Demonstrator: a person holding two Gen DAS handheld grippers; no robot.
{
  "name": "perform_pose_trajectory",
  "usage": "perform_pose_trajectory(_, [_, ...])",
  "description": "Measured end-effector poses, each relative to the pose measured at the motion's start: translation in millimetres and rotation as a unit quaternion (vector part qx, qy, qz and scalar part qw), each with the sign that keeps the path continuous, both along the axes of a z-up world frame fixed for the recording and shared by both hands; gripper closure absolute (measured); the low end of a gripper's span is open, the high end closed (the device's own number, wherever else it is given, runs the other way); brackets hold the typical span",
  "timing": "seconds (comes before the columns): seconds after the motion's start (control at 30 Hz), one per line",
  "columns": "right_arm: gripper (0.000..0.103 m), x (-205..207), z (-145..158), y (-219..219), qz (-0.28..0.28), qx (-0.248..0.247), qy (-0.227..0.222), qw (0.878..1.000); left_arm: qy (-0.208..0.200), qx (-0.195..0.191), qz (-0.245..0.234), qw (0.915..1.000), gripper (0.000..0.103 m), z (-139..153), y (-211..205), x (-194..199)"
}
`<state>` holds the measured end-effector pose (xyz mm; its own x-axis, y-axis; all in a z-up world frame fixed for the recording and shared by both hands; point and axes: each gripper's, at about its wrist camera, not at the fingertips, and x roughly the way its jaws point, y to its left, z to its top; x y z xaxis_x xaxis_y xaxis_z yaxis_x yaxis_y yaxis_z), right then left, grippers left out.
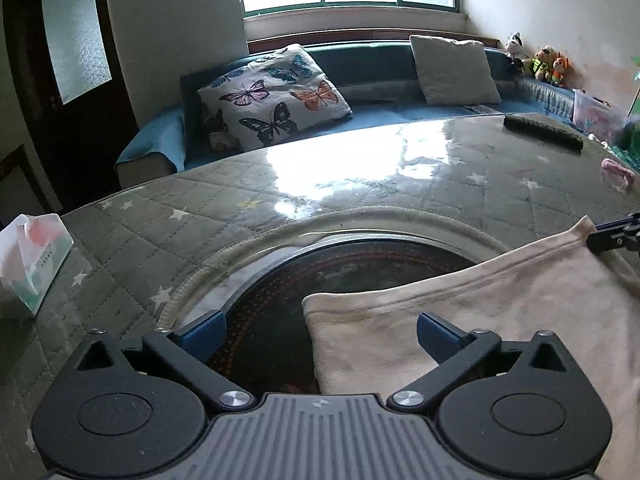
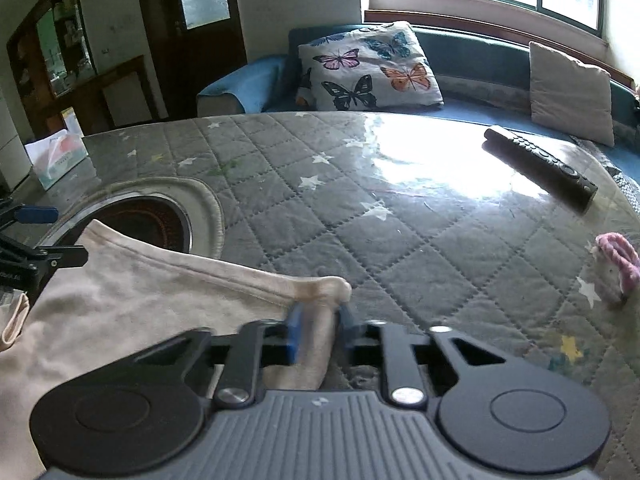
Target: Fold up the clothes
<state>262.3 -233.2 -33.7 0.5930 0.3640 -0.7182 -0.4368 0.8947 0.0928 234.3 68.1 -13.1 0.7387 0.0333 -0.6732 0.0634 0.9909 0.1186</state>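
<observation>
Now the right gripper [image 2: 318,330] has its jaws pinched on a corner of the cream garment [image 2: 132,304], which lies on the quilted table [image 2: 400,240] across the round burner [image 2: 154,220]. At 6 o'clock in the left wrist view, the left gripper [image 1: 320,334] stands wide apart, holding nothing, straddling the garment's near corner.

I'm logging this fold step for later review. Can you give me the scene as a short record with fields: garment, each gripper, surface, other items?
garment: cream cloth, lying partly over the round dark opening
left gripper: fingers open, straddling the cloth's near corner
right gripper: fingers shut on a bunched corner of the cloth
surface: quilted grey table with stars, under a glossy cover
other items: remote control, tissue pack, pink knitted thing
</observation>
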Motion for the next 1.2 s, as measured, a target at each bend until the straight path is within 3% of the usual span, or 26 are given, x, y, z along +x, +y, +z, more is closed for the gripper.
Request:
perform_pose_trajectory(0.07, [0.096,1.3,-0.6,0.4,-0.003,-0.003,-0.003,1.0,-0.001,0.015,0.008,0.9998,0.0,-2.5,0.5,3.0])
perform_pose_trajectory(0.43, [0.099,8.4,-4.7,12.2,-0.007,-0.032,-0.031,0.999,-0.01,0.077,0.052,0.9956,0.0,-17.4,16.9,19.5])
perform_pose_trajectory(0.8, [0.092,13.3,4.2,15.3,0.005,-0.037,-0.04,0.999,-0.014,0.072,0.063,0.9953,0.0,-12.5,30.5,25.6])
perform_pose_trajectory(0.83, [0.089,8.8,7.4,15.1,0.009,-0.037,-0.041,0.998,-0.015,0.075,0.064,0.9951,0.0,-10.7,31.3,22.8])
perform_pose_trajectory(0.93, [0.062,-4.9,16.6,15.1,0.023,-0.035,-0.047,0.998,-0.019,0.079,0.069,0.9944,0.0,-4.3,35.7,12.0])
perform_pose_trajectory(1.2, [0.038,-54.7,30.8,32.0,0.076,-0.031,-0.051,0.995,-0.027,0.084,0.09,0.9921,0.0,11.8,51.1,-30.7])
